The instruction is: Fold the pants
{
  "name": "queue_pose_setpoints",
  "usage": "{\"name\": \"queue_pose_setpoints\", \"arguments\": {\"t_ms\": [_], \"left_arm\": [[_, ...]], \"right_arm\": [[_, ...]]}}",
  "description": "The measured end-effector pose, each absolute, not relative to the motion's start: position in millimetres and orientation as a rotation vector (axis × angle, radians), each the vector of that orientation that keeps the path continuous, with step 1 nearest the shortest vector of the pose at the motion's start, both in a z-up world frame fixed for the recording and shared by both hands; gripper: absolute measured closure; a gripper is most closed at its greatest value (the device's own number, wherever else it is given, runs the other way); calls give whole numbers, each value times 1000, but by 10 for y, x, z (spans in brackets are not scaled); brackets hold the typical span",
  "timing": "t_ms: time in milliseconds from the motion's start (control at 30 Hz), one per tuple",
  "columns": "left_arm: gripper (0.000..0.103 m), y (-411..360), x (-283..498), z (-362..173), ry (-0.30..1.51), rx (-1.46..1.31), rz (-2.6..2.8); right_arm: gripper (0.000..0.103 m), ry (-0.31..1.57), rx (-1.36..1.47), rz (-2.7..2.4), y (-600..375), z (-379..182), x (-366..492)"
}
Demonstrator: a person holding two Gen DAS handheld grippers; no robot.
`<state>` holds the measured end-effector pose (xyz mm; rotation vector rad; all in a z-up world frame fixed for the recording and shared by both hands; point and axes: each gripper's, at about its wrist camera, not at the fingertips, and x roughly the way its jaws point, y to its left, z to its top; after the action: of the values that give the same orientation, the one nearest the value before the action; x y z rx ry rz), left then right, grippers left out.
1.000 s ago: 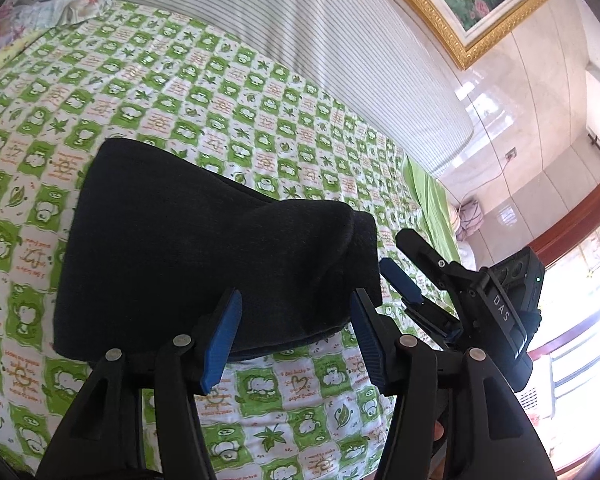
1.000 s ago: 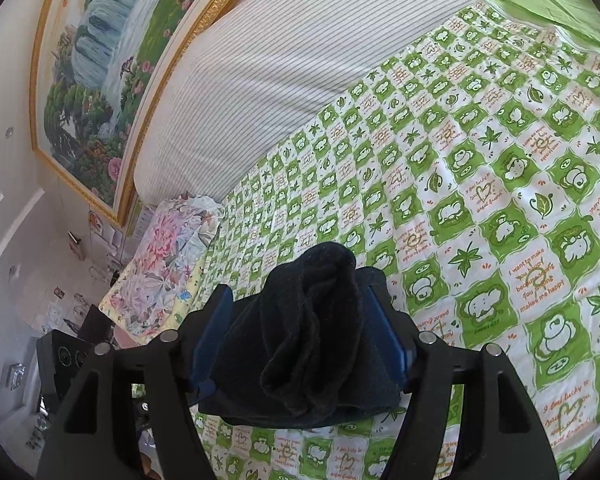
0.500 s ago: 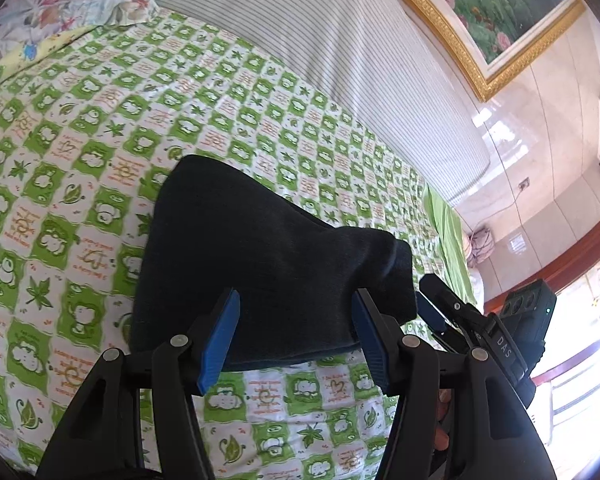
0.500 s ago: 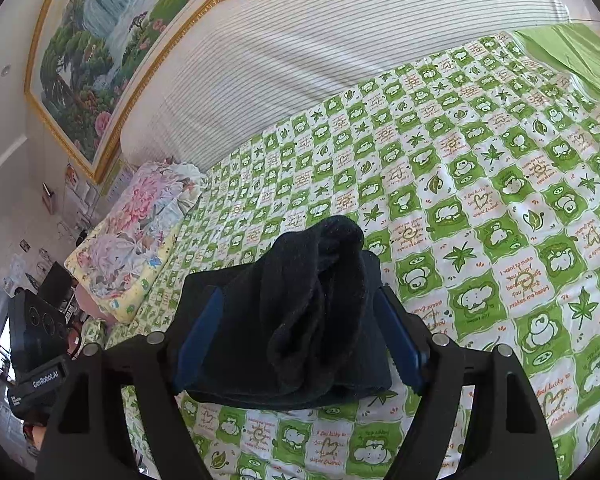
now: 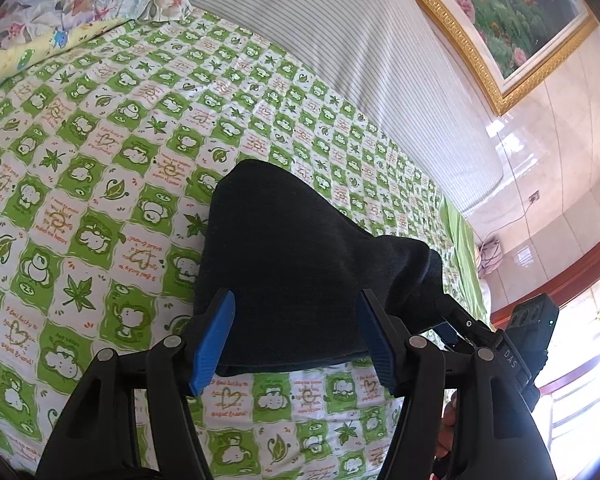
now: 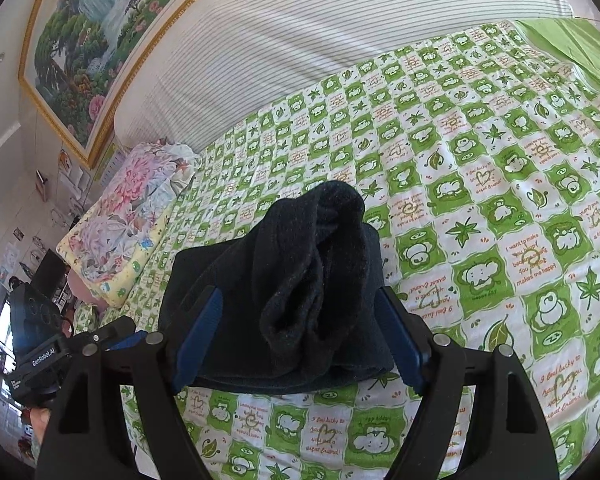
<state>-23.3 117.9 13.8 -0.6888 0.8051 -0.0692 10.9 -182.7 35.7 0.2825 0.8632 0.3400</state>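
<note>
Both grippers have drawn back toward the near edge of the bed over the last second; the pants look smaller and further off in each wrist view than before, and the bundle itself has not shifted on the sheet.

Left gripper [image 5: 296, 340]: jaws apart, nothing between the pads. Right gripper [image 6: 298, 338]: jaws apart as well, cloth seen between the blue pads but appears to lie beyond them, not clamped. Judged released.

Pants [image 5: 300, 272]: dark, folded into a compact bundle, resting on the green-check bedsheet [image 5: 100, 208] near the bed's front edge. Long axis runs left-right across my front, i.e. from one gripper toward the other. From left gripper the bundle lies straight ahead, flat top layer. From right gripper, also straight ahead, but that end carries a raised, bunched hump [image 6: 320, 264] standing up off the lower layers.

Assessment: fold approx. done; only defect is the hump at the right end. Right gripper is nearer it, so any tidy-up falls to that side: press or tuck downward along bundle's length. Left would only steady the flat end. Risk: loose knit may spring back.
</note>
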Motion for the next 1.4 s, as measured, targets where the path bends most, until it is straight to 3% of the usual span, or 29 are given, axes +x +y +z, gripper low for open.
{"name": "queue_pose_setpoints", "arguments": {"t_ms": [1400], "left_arm": [[19,1067,386,-476,995,-505,-79]], "right_arm": [[22,972,325,492,-2063,-153,463]]}}
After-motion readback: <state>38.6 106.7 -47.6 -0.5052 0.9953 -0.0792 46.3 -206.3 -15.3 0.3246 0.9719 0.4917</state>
